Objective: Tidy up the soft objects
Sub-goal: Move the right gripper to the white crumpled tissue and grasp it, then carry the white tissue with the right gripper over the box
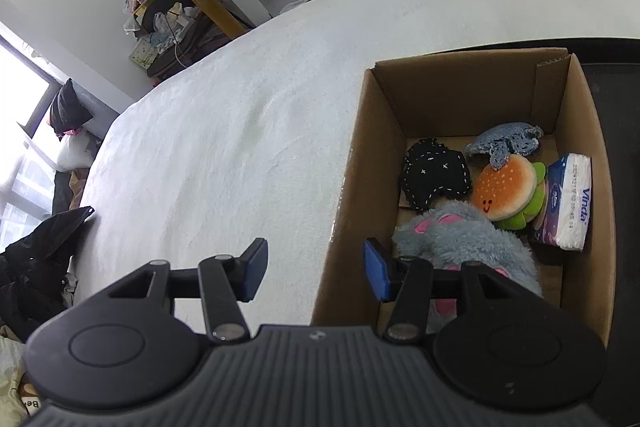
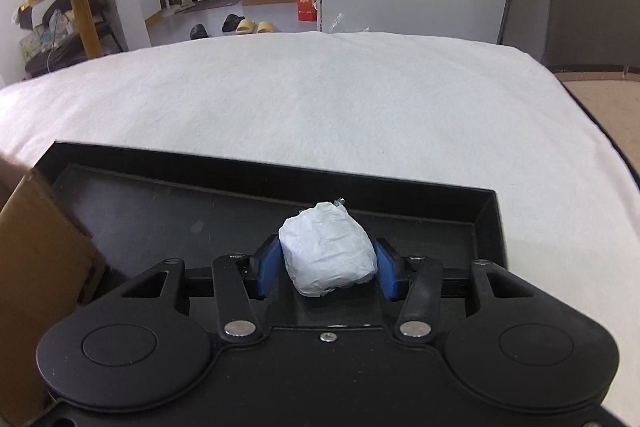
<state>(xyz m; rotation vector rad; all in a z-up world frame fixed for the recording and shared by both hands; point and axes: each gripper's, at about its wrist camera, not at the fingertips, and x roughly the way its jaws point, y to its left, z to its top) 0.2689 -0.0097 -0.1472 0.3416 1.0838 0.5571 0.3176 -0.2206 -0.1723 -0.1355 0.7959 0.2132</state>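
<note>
Hovering tilted down over white bedding (image 1: 224, 131), left gripper (image 1: 316, 269) empty, jaws apart, beside brown cardboard box (image 1: 352, 187) of plush toys (image 1: 460, 239); right gripper (image 2: 326, 269), angled down over black tray (image 2: 168, 203), pinching crumpled white paper wad (image 2: 326, 255).

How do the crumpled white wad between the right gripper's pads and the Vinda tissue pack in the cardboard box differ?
The white wad is a crumpled, unprinted lump; the Vinda tissue pack is a neat rectangular packet with blue and purple printing. The wad sits over the black tray, pinched by the right gripper; the pack stands on edge against the cardboard box wall, untouched. Both look soft and mostly white.
</note>
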